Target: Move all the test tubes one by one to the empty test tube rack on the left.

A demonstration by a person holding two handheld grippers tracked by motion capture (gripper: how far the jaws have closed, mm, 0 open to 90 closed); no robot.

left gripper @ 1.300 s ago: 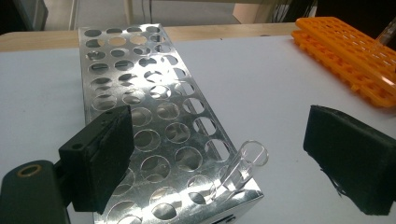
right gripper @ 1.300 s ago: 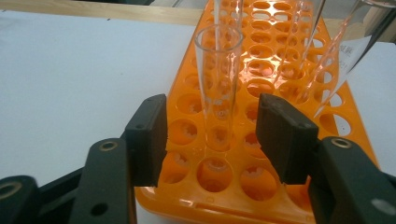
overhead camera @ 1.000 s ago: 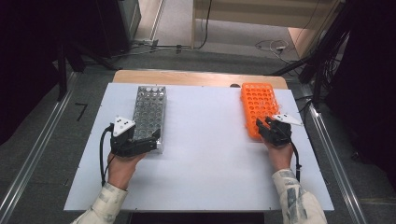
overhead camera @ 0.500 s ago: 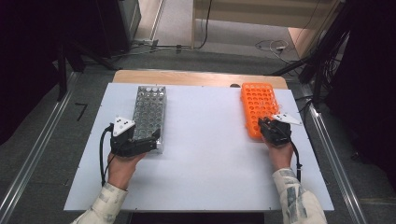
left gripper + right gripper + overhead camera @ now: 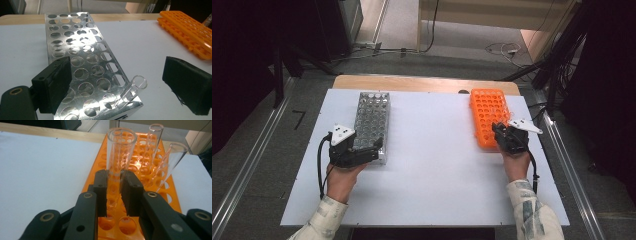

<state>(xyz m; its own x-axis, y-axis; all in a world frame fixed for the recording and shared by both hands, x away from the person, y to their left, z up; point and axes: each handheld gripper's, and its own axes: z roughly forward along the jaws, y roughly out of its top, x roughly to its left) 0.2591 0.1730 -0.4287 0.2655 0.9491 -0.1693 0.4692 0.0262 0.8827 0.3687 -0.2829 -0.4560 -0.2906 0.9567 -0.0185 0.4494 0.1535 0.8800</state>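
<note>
An orange tube rack (image 5: 488, 112) lies at the right of the white table and a metal tube rack (image 5: 371, 120) at the left. My right gripper (image 5: 117, 180) is shut on a clear test tube (image 5: 121, 147) that stands upright in the orange rack (image 5: 150, 170), at its near end (image 5: 498, 131). Two more clear tubes (image 5: 155, 140) stand behind it, one leaning (image 5: 172, 157). My left gripper (image 5: 378, 150) is open at the near end of the metal rack (image 5: 75, 50). A clear tube (image 5: 132, 88) leans in a near corner hole, between the jaws and untouched.
The white tabletop (image 5: 432, 165) stretches between the two racks. A wooden strip (image 5: 422, 82) runs along the far edge. Metal rails (image 5: 247, 170) flank the table, and cables lie on the floor behind.
The right gripper's jaws look drawn closer together at the orange rack's near end. Both hands and both racks stay where they were.
</note>
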